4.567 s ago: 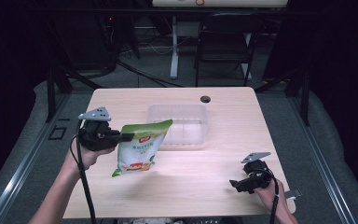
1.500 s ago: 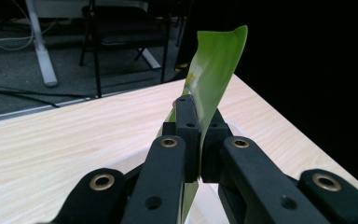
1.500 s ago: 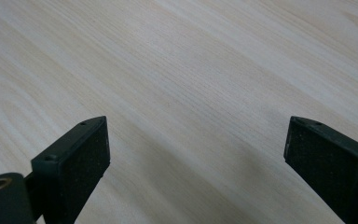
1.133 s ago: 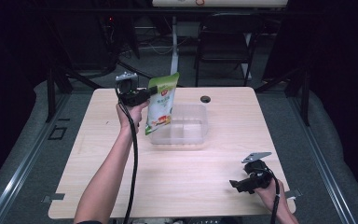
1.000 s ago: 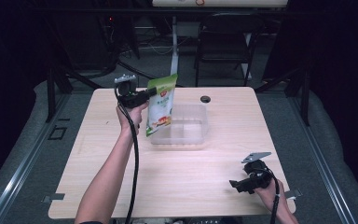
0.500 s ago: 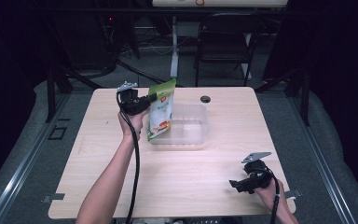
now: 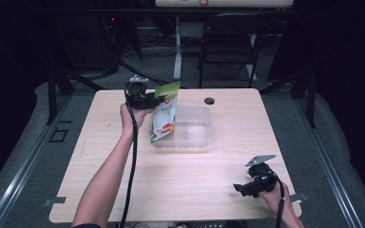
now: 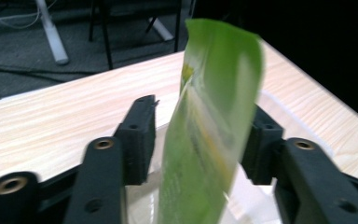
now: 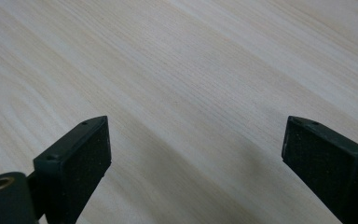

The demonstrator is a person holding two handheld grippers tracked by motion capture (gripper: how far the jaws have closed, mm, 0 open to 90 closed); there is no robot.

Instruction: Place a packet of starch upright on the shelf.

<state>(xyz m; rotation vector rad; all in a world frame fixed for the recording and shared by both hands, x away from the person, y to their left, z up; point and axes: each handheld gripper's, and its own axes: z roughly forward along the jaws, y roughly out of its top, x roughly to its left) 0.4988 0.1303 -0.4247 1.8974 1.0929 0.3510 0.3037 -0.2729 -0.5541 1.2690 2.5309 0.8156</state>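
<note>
A green snack bag (image 7: 164,116) hangs upright over the left end of a clear plastic container (image 7: 197,137), its lower end inside. My left gripper (image 7: 157,97) is at the bag's top edge, held from the left. In the left gripper view the jaws stand apart around the blurred bag (image 8: 209,130), with a gap on the left side, so my left gripper (image 8: 200,116) is open. The container's clear wall (image 8: 142,205) shows below. My right gripper (image 7: 240,188) rests near the table's front right, and my right gripper (image 9: 196,149) is open over bare wood.
A small black round cap (image 7: 209,100) lies on the light wood table (image 7: 100,156) behind the container. A dark chair (image 7: 228,47) and cables stand on the floor beyond the far edge. The left arm stretches across the table's left half.
The left gripper carried the bag from the table's left up over the container, then lowered it slightly. Its jaws now stand apart and the bag blurs between them. The right gripper stayed still.
</note>
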